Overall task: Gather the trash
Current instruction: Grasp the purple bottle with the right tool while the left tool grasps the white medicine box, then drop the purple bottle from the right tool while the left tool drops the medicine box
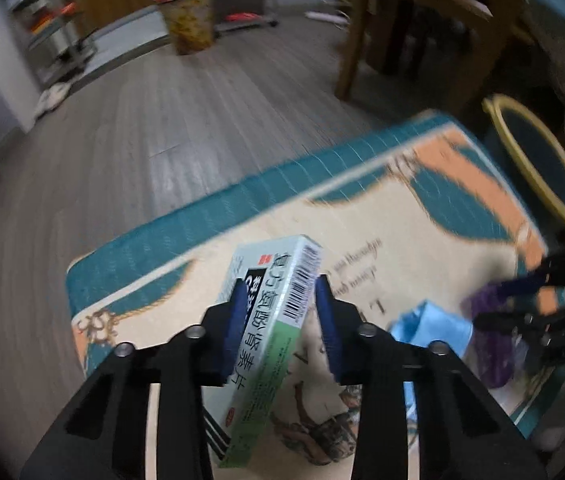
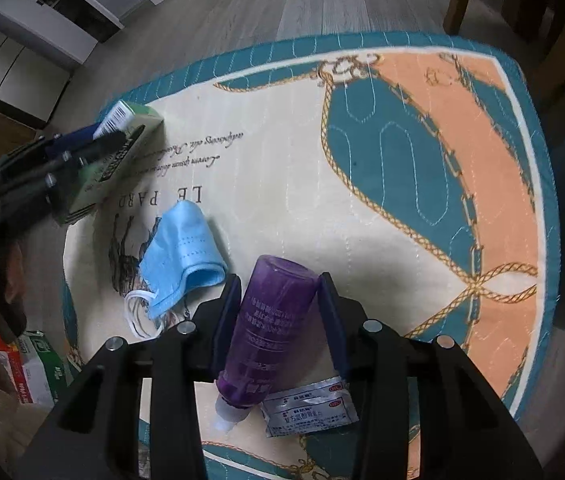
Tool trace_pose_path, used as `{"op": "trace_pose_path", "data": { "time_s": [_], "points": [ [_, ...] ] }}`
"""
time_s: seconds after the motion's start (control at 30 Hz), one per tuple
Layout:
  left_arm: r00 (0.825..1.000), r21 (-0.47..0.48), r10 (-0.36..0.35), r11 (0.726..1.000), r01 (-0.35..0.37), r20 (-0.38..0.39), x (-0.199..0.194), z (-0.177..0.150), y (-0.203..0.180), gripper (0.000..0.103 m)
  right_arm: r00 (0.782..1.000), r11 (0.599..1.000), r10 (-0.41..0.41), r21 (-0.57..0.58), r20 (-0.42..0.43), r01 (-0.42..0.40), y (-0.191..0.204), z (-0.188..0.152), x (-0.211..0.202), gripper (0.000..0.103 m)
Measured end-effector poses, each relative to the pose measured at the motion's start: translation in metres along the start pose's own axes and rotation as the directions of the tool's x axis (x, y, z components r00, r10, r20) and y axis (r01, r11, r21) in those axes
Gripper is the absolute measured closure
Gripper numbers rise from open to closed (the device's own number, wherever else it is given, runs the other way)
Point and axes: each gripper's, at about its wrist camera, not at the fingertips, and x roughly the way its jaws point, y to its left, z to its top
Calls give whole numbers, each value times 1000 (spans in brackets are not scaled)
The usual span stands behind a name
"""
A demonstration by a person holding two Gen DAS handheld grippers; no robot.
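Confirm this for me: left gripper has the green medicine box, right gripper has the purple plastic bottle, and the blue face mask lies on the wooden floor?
Not quite. The right wrist view shows the blue face mask on the patterned quilted mat, not the floor. The rest holds.

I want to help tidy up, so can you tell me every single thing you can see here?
medicine box: one, green and white, between the left gripper's pads, above the mat
bottle: one, purple, between the right gripper's pads
face mask: one, light blue, on the mat left of the bottle
foil sachet: one, silver, on the mat by the bottle's cap
mat: one, teal, cream and peach, on the floor
bin: one, yellow rim, beyond the mat
wooden chair: one, brown, behind the mat
left gripper: black, blue pads
right gripper: black, blue pads
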Motion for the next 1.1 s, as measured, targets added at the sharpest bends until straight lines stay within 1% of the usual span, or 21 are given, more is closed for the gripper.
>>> {"op": "trace_pose_path", "data": {
  "time_s": [0.03, 0.1, 0.17, 0.2, 0.23, 0.33, 0.37, 0.43, 0.57, 0.6, 0.63, 0.7, 0.8, 0.93, 1.1],
  "points": [
    [1000, -41, 8, 999, -8, 5, -2, 1, 9, 73, 1000, 1000, 4, 1, 2, -4, 0, 0, -1, 65],
    [1000, -111, 0, 994, 2, 16, -3, 4, 24, 75, 1000, 1000, 9, 2, 3, -9, -1, -2, -2, 65],
    [1000, -186, -1, 983, 5, 26, -7, 4, 41, 76, 1000, 1000, 10, 0, 4, -10, 0, 1, 1, 65],
    [999, -216, -3, 976, 10, 33, -8, 3, 49, 77, 1000, 1000, 10, 1, 3, -10, 9, 6, 4, 65],
    [999, -243, -5, 970, 14, 39, -11, 3, 56, 78, 1000, 1000, 11, 2, 2, -11, 8, 7, 5, 65],
    [999, -274, 13, 962, 0, 43, -15, -1, 66, 78, 1000, 1000, 9, -2, 1, -9, 12, 10, 8, 65],
    [999, -276, 14, 961, -3, 38, -14, -2, 67, 78, 1000, 1000, 8, -4, 2, -8, 12, 11, 8, 65],
    [998, -252, 56, 966, -51, 15, -12, -3, 66, 78, 1000, 1000, 6, -3, 0, -6, 6, 7, 6, 65],
    [997, -214, 72, 974, -74, -17, -7, -5, 60, 78, 1000, 1000, -1, -13, -12, 1, 8, 6, 11, 65],
    [997, -207, 68, 976, -71, -20, -6, -4, 61, 78, 1000, 1000, -2, -18, -18, 1, 8, 5, 13, 65],
    [998, -202, 66, 977, -69, -21, -6, -4, 59, 81, 1000, 1000, -3, -25, -24, 3, 9, 4, 15, 65],
    [997, -187, 73, 980, -74, -11, -9, -2, 55, 83, 1000, 1000, -1, -25, -22, 0, 9, 4, 13, 66],
    [997, -177, 77, 981, -73, 14, -15, 2, 51, 83, 1000, 1000, 4, -27, 25, -3, 14, 6, -2, 67],
    [994, -158, 89, 984, -79, 59, -28, 7, 43, 83, 995, 997, -11, -71, 95, 18, 27, 6, -28, 68],
    [989, -122, 87, 990, -72, 120, -51, 15, 22, 83, 988, 994, -21, -100, 154, 37, 36, -1, -60, 69]
  ]
}}
